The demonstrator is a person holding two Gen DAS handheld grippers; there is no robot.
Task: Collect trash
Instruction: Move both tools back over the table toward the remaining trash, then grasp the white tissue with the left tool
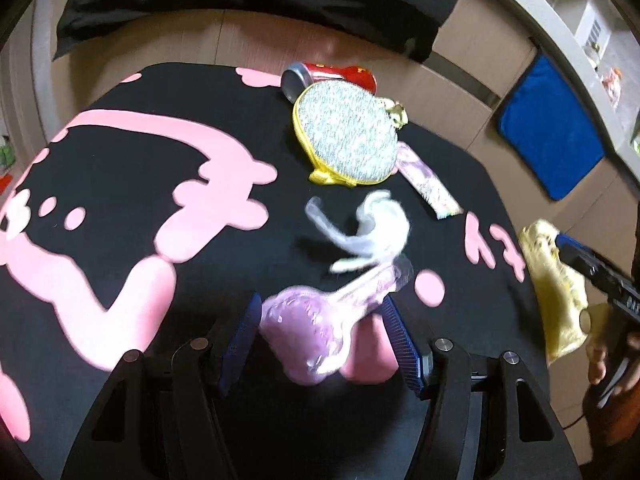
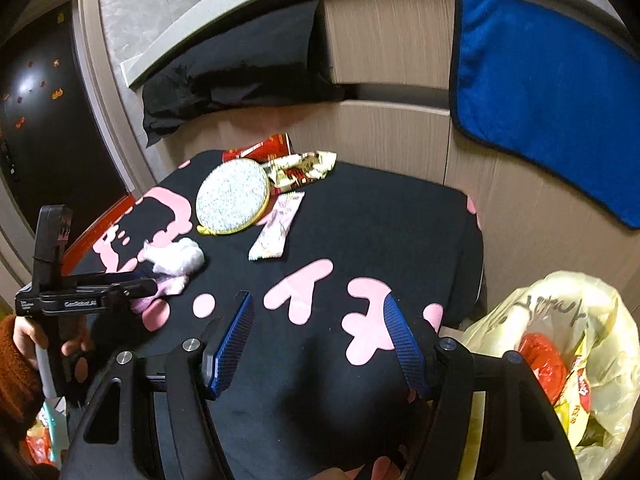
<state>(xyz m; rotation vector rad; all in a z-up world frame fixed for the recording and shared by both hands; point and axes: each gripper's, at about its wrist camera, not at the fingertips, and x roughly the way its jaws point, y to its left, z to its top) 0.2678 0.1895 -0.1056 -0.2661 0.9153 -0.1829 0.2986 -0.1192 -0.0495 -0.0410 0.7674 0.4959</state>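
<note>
Several pieces of trash lie on the desk (image 2: 360,216), which is covered with a black cloth with pink shapes. My left hand-held gripper (image 1: 320,332) is low over the near part of it, and its jaws stand wide with a crumpled pink plastic wrapper (image 1: 308,324) between them; the view is blurred, so I cannot say for sure if the pads already press on it, and I judge they do not yet. Just beyond it lies a small wad of white tissue (image 1: 376,232), and farther away a flat pastel wrapper (image 2: 276,224), a round sparkly pouch with yellow rim (image 2: 232,196), a crumpled snack wrapper (image 2: 300,168) and a red can (image 1: 332,74) lying on its side. My right hand-held gripper (image 2: 320,340) is also open and holds nothing; it is above the right part of the desk, near the yellowish trash bag (image 2: 560,344) that hangs beside the edge and already has some waste inside. I think the pink wrapper is very light, soft and a little slippery, so it will fold and not resist. The best place to take it is the thick bunched body, not the thin twisted tail, which may slide out. The tissue is also soft and can be pinched anywhere. The can is stiff and round, so it could roll.
</note>
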